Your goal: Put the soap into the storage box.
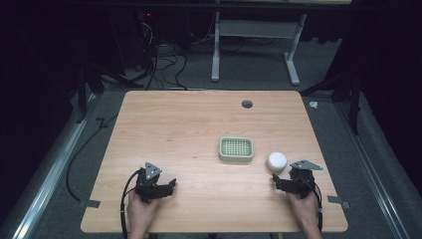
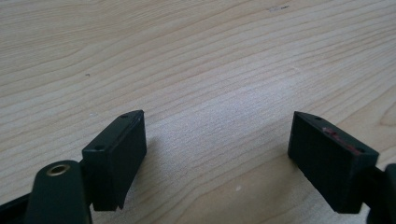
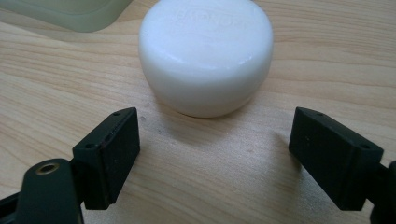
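Observation:
A round white soap bar (image 1: 276,161) lies on the wooden table (image 1: 189,124), just right of a pale green slotted soap dish (image 1: 236,149). My right gripper (image 1: 275,182) rests near the table's front right, just short of the soap. In the right gripper view the soap (image 3: 205,51) sits just beyond the wide-open right gripper (image 3: 217,135), with a corner of the dish (image 3: 70,11) at top left. My left gripper (image 1: 171,185) is at the front left, held by a hand. The left gripper (image 2: 217,135) is open over bare wood.
A dark cable grommet (image 1: 247,104) sits near the table's far edge. Beyond the table are a white stand (image 1: 254,30) and floor cables (image 1: 164,64). Tape tabs mark the front corners. Metal rails run along both sides.

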`<state>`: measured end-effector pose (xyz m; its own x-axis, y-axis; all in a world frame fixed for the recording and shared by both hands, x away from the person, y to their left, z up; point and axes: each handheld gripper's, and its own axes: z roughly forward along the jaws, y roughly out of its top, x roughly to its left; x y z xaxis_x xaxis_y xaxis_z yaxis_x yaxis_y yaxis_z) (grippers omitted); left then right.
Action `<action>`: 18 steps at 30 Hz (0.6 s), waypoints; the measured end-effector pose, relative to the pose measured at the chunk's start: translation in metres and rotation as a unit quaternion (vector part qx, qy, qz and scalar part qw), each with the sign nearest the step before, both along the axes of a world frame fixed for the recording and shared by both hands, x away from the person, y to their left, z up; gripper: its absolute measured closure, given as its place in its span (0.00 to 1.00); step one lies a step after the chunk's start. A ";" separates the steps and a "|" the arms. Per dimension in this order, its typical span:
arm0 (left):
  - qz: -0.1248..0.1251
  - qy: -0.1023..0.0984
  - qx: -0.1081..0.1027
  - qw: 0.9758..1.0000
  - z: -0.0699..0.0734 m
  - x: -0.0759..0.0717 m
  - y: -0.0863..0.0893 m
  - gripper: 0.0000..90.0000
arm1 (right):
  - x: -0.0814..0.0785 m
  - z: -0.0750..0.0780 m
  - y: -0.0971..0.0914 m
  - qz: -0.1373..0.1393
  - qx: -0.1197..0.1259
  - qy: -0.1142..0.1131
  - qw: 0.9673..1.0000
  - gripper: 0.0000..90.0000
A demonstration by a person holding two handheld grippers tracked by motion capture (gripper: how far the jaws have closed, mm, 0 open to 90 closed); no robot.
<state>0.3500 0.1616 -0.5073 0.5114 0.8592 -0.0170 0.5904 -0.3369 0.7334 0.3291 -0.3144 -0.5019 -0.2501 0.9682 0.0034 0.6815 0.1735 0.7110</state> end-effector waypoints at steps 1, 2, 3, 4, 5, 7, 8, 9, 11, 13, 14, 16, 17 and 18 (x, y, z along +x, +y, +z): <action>0.000 0.000 0.000 1.000 0.000 0.000 0.000 0.22 | 0.000 0.000 -0.001 0.003 0.004 0.000 1.000 0.19; 0.000 0.000 0.000 1.000 0.000 0.000 0.000 0.22 | 0.000 0.000 -0.001 0.003 0.004 0.000 1.000 0.19; 0.000 0.000 0.000 1.000 0.000 0.000 0.000 0.22 | 0.001 0.000 -0.001 0.003 0.005 0.000 1.000 0.19; 0.000 0.000 0.000 1.000 0.000 0.000 0.000 0.22 | 0.001 0.000 -0.001 0.003 0.005 0.000 1.000 0.19; 0.000 0.000 0.000 1.000 0.000 0.000 0.000 0.22 | 0.001 0.000 -0.001 0.002 0.003 0.000 1.000 0.19; 0.000 0.000 0.000 1.000 0.000 0.000 0.000 0.22 | 0.001 0.000 0.000 0.001 0.004 0.000 1.000 0.19; 0.000 0.000 0.000 1.000 0.000 0.000 0.000 0.22 | 0.001 0.000 0.000 0.001 0.004 -0.001 1.000 0.19; 0.000 0.000 0.000 1.000 0.000 0.000 0.000 0.22 | 0.001 0.000 -0.001 0.001 0.006 0.001 1.000 0.19; 0.000 0.000 0.000 1.000 0.000 0.000 0.000 0.22 | 0.001 0.001 -0.001 0.002 0.011 0.000 1.000 0.18; 0.000 0.000 0.000 1.000 0.000 0.000 0.000 0.22 | 0.000 0.001 0.000 0.004 0.010 -0.001 1.000 0.17; 0.000 0.000 0.000 1.000 0.000 0.000 0.000 0.22 | 0.000 0.001 0.000 0.004 0.010 -0.001 1.000 0.17; 0.000 0.000 0.000 1.000 0.000 0.000 0.000 0.22 | 0.000 0.002 0.000 0.003 0.010 -0.002 1.000 0.17; 0.000 0.000 0.000 1.000 0.000 0.000 0.000 0.22 | 0.001 0.003 0.000 0.003 0.015 -0.003 1.000 0.17; 0.000 0.000 0.000 1.000 0.000 0.000 0.000 0.22 | 0.001 0.004 0.000 0.004 0.014 -0.001 1.000 0.16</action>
<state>0.3501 0.1616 -0.5073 0.5114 0.8592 -0.0171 0.5905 -0.3369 0.7334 0.3297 -0.3147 -0.4978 -0.2576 0.9658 0.0305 0.6790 0.1584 0.7169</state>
